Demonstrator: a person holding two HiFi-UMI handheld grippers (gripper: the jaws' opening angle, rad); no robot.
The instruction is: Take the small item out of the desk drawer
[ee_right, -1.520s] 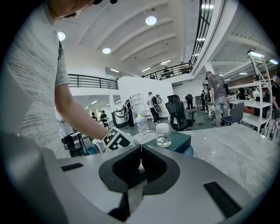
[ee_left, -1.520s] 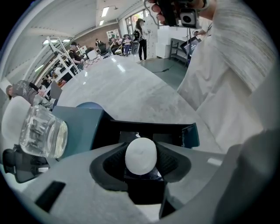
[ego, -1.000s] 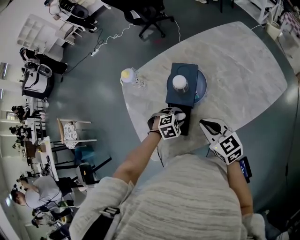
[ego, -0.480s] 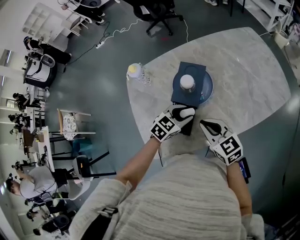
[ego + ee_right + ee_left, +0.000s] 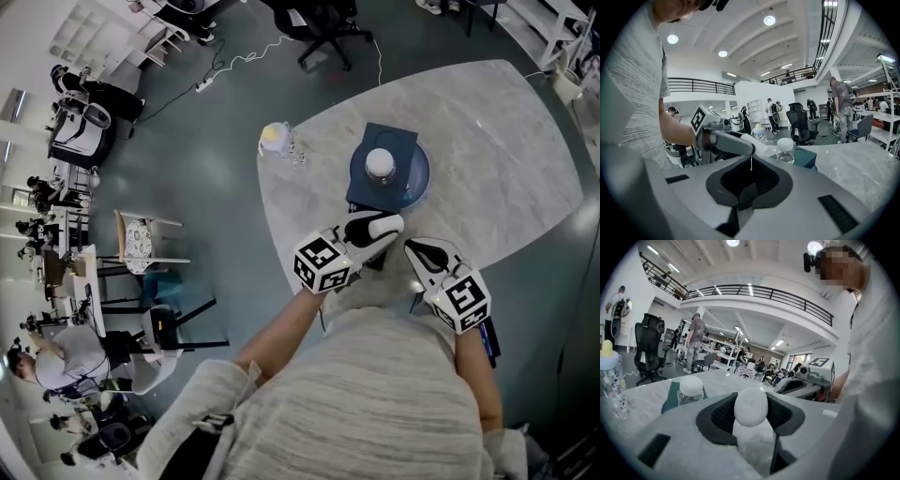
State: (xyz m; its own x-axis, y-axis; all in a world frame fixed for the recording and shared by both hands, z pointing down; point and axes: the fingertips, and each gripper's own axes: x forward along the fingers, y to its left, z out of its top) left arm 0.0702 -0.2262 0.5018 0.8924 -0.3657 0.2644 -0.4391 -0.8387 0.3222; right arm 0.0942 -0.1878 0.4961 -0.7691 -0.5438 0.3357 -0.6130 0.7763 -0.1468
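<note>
A small white rounded item [image 5: 750, 407] sits between the dark pads of my left gripper [image 5: 380, 227], which is shut on it just in front of the drawer box. The dark teal drawer box [image 5: 392, 142] stands on a round blue plate [image 5: 419, 178] in the middle of the marble table. Its dark drawer [image 5: 375, 260] sticks out toward me under the left gripper. From the right gripper view, the left gripper and the white item [image 5: 760, 143] hang above the table. My right gripper [image 5: 420, 251] rests beside it to the right, shut and holding nothing.
A clear jar with a white lid [image 5: 379, 165] stands on top of the drawer box. A baby bottle with a yellow top [image 5: 277, 141] is at the table's far left edge. The marble table [image 5: 487, 159] stretches to the right. Office chairs and people are beyond.
My left gripper has drawn back from the drawer toward me and turned, with the white item in its jaws. The right gripper has stayed in place.
</note>
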